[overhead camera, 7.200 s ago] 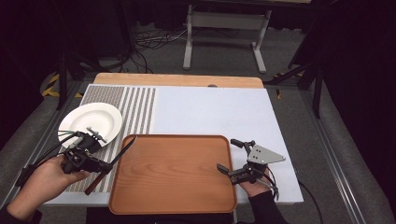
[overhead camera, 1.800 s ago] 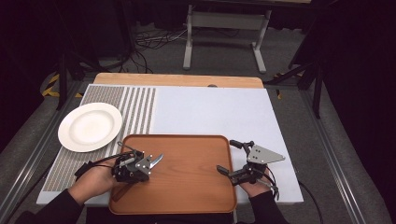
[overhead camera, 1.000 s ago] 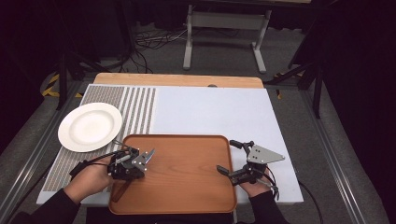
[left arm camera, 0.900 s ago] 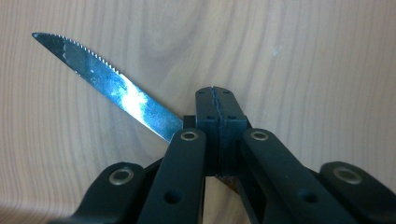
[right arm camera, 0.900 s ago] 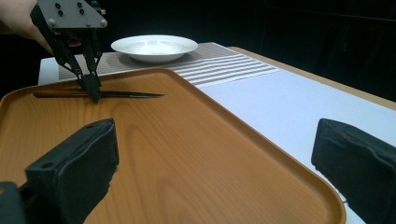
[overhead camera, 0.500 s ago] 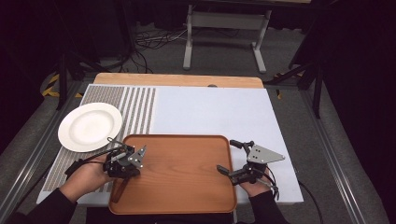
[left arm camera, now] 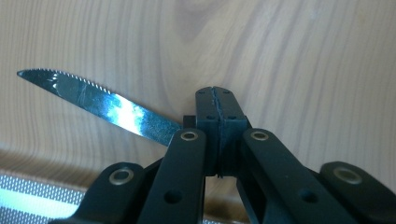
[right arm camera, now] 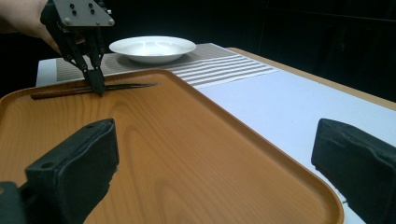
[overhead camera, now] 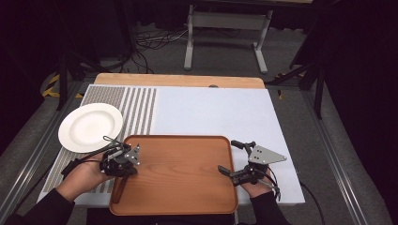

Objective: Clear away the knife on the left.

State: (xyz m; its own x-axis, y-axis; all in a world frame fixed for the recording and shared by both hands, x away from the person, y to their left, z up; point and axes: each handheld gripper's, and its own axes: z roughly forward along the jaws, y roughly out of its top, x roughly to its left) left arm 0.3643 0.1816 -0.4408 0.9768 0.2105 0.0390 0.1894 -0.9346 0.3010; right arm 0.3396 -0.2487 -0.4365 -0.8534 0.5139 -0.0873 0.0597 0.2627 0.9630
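The knife (left arm camera: 100,109), lately beside the plate (overhead camera: 89,126), is now laid along the tray's (overhead camera: 187,178) left edge, clamped in the left gripper (overhead camera: 123,159); release remains; right gripper (overhead camera: 231,171) is held agape

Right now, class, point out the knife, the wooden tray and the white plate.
knife (left arm camera: 107,107): left gripper view, on the middle of the serrated blade.
wooden tray (overhead camera: 183,176): high view, on its bare floor.
white plate (overhead camera: 89,126): high view, on its centre.
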